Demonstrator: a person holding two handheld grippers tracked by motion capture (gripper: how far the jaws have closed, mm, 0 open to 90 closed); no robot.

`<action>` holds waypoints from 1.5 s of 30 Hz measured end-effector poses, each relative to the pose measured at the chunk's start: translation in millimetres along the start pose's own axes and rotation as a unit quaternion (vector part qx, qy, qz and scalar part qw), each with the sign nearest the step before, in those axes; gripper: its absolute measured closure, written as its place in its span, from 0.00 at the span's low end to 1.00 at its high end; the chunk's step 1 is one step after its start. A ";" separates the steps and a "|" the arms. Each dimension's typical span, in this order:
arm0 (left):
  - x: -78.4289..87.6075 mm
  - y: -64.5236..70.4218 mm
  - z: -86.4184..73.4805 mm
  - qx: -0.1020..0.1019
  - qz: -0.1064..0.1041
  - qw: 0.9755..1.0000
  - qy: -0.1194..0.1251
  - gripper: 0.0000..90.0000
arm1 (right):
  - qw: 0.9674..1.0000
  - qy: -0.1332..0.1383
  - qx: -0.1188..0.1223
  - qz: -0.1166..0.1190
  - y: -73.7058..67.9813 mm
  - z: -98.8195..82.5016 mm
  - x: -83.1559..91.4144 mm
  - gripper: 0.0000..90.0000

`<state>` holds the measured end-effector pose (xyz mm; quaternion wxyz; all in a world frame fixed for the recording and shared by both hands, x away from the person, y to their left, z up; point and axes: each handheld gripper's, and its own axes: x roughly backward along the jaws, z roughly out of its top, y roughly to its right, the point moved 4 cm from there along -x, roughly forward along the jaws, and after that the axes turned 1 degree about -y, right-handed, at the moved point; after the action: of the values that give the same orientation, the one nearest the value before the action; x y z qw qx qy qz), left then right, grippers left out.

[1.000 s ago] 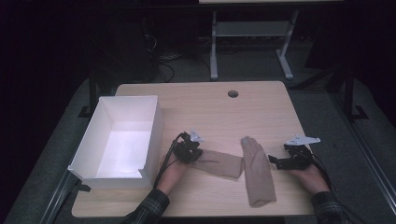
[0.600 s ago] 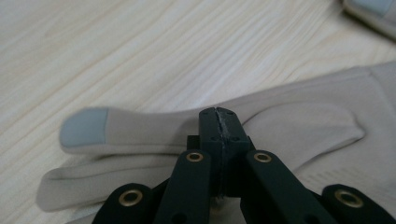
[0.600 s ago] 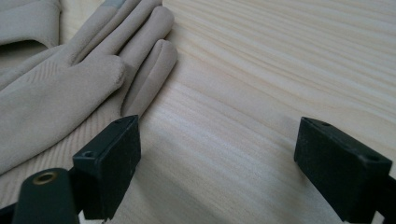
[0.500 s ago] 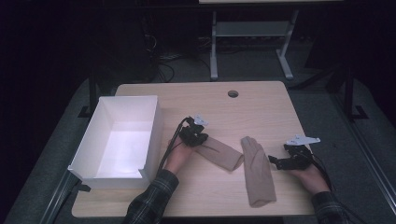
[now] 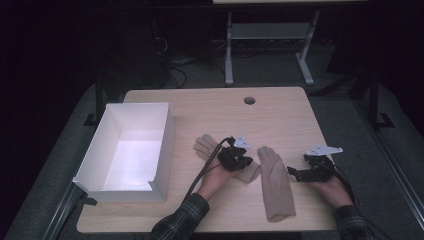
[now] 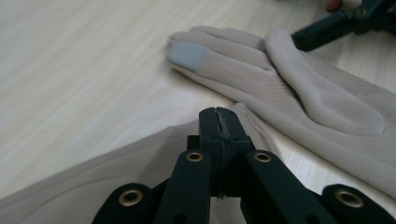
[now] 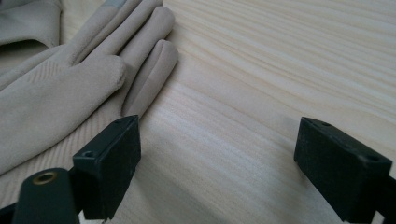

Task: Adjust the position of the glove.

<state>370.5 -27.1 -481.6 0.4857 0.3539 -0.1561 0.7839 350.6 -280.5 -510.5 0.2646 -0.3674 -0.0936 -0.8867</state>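
Observation:
Two beige gloves lie on the wooden table. The left glove (image 5: 205, 146) runs slantwise, fingers toward the white box. My left gripper (image 5: 246, 164) rests over its cuff end. The jaws are shut (image 6: 218, 114), and the glove's fabric (image 6: 116, 172) draws up to their tip as if pinched. The right glove (image 5: 274, 185) lies lengthwise, fingers pointing away, one fingertip grey (image 6: 187, 53). My right gripper (image 5: 292, 174) sits on the table just right of this glove. It is open (image 7: 215, 154) with bare wood between the jaws, and the glove's fingers (image 7: 60, 93) lie beside its left jaw.
A white open box (image 5: 165, 140) stands at the table's left, apparently holding nothing. A round cable hole (image 5: 249, 100) sits near the far edge. The right gripper's jaw tips (image 6: 336, 25) show beyond the right glove. A metal stand is on the dark floor behind.
My left gripper has moved right along the left glove, from its finger end toward the cuff, uncovering the fingers near the box. The right hand and right glove stayed put.

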 end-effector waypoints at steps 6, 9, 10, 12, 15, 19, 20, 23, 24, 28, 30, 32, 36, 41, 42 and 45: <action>-9.9 11.1 -10.3 -0.012 -0.012 0.999 -0.028 1.00 | 1.000 0.000 0.001 0.001 -0.1 0.0 0.1 0.16; -2.6 13.9 -16.1 -0.020 -0.016 0.999 -0.037 1.00 | 1.000 -0.001 -0.001 0.001 -0.3 0.0 0.2 0.16; -2.6 13.9 -16.1 -0.020 -0.016 0.999 -0.037 1.00 | 1.000 -0.001 -0.001 0.001 -0.3 0.0 0.2 0.16; 4.4 16.2 -22.6 -0.022 -0.019 0.999 -0.040 1.00 | 1.000 0.000 0.001 0.001 -0.2 0.1 0.0 0.16; 20.3 19.0 -37.2 -0.021 -0.025 0.998 -0.049 1.00 | 1.000 0.000 0.001 0.001 -0.1 0.1 0.0 0.16; 36.3 23.0 -52.6 -0.020 -0.027 0.998 -0.055 1.00 | 1.000 0.000 0.001 0.001 -0.1 0.1 0.0 0.16; 40.3 24.0 -56.7 -0.016 -0.028 0.998 -0.054 1.00 | 1.000 0.000 0.001 0.001 -0.1 0.1 0.0 0.16; 54.7 23.9 -69.5 -0.019 -0.028 0.997 -0.065 1.00 | 1.000 0.000 0.001 0.001 -0.2 0.1 0.0 0.16; 59.6 23.6 -74.0 -0.018 -0.026 0.997 -0.066 1.00 | 1.000 0.000 0.001 0.001 -0.2 0.1 0.0 0.16; 78.7 21.3 -91.0 -0.005 -0.018 0.997 -0.072 1.00 | 1.000 0.000 0.001 0.001 -0.1 0.1 -0.1 0.16; 86.8 20.0 -97.0 -0.004 -0.014 0.997 -0.076 1.00 | 1.000 0.000 0.001 0.001 -0.1 0.1 -0.1 0.16; 90.6 19.9 -98.0 0.007 -0.007 0.998 -0.065 0.99 | 1.000 0.000 0.001 0.001 -0.2 0.2 -0.1 0.16; 94.4 8.9 -83.2 0.005 0.022 0.999 -0.039 0.98 | 1.000 0.000 0.001 0.000 -0.1 0.2 -0.1 0.16; 89.9 -12.3 -67.7 0.016 0.061 0.998 -0.027 1.00 | 1.000 0.000 0.000 -0.001 -0.3 0.4 -0.3 0.16; 85.8 -23.1 -63.7 0.026 0.078 0.996 -0.023 1.00 | 1.000 0.000 0.000 -0.001 -0.3 0.4 -0.3 0.16; 77.9 -35.6 -62.4 0.032 0.099 0.994 -0.031 1.00 | 1.000 0.000 0.000 -0.001 -0.2 0.4 -0.3 0.16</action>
<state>354.7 77.4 -473.8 0.3891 0.3765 -0.1800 0.8212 350.9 -280.0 -510.4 0.2639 -0.3675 -0.0936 -0.8869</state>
